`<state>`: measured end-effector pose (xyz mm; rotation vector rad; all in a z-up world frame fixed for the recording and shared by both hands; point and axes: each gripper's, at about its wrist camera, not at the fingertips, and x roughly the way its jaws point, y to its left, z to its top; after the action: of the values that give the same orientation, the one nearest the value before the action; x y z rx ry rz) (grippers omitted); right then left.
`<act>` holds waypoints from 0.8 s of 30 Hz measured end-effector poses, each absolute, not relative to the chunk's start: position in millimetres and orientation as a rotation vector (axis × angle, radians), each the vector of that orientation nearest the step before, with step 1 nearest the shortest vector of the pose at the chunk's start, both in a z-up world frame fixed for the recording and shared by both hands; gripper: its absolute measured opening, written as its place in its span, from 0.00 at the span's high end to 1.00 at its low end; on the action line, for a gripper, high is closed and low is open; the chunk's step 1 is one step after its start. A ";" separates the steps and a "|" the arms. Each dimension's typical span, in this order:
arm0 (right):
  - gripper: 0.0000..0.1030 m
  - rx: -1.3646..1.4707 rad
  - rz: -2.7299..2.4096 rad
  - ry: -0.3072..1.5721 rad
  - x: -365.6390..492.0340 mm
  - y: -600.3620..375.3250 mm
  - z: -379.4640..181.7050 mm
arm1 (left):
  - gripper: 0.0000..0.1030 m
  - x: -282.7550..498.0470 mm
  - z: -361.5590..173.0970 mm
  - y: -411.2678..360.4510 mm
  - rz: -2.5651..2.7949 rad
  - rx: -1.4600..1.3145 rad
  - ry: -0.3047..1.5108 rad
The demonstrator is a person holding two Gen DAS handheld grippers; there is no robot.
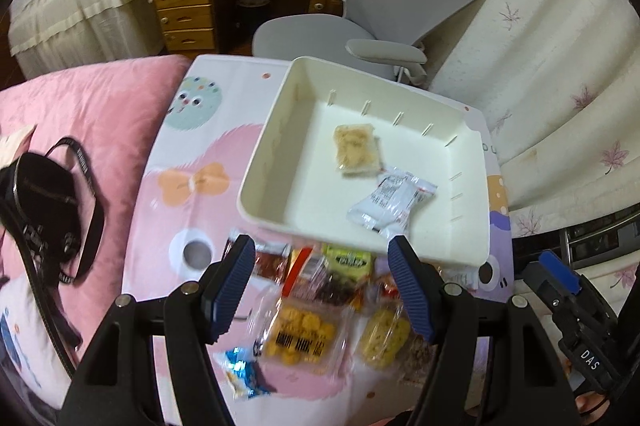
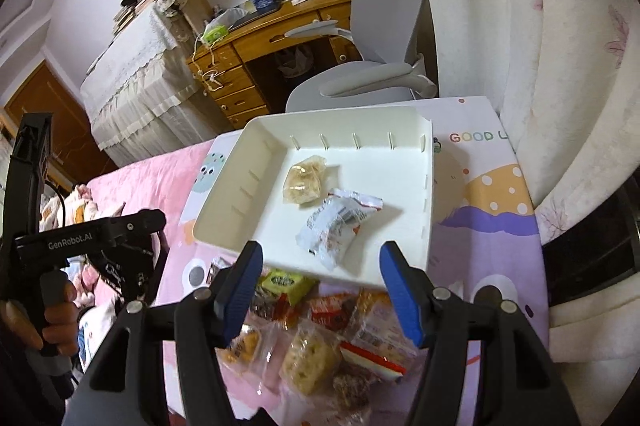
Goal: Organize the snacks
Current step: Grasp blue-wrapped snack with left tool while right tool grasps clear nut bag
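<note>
A white bin (image 1: 260, 182) (image 2: 224, 210) stands on the cartoon-print table (image 1: 192, 154). Inside it lie a beige cake packet (image 1: 357, 146) (image 2: 304, 182) and a white printed wrapper (image 1: 388, 202) (image 2: 340, 222). In front of the bin is a pile of snacks: a packet of round yellow crackers (image 1: 300, 334), a green packet (image 1: 348, 260) (image 2: 284, 284), a pale cake bar (image 2: 310, 358) and a blue packet (image 1: 244, 370). My left gripper (image 1: 322, 246) hangs open above the pile with nothing between its fingers. My right gripper (image 2: 320, 252) is open too, over the bin's near rim, and holds nothing.
A black camera with a strap (image 1: 44, 210) lies on the pink blanket left of the table. A grey office chair (image 1: 400, 6) and a wooden desk (image 1: 188, 6) stand behind the table. Flowered curtains (image 1: 560, 66) hang on the right. A hand (image 2: 56, 322) holds the left tool.
</note>
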<state>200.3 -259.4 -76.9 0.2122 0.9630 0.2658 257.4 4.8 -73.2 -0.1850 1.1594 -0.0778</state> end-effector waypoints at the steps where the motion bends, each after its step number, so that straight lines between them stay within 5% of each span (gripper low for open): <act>1: 0.40 0.200 0.274 0.962 196.2 -259.6 -76.8 | 0.34 251.0 -73.3 7.0 -0.066 -0.192 1.159; 24: 0.36 0.029 0.401 1.167 137.6 -246.8 -139.3 | 0.29 139.3 -155.5 65.3 0.179 -0.382 1.306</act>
<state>137.6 -246.8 -139.3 0.0288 1.1666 0.4009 139.3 65.3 -155.5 -0.3821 1.3056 0.1788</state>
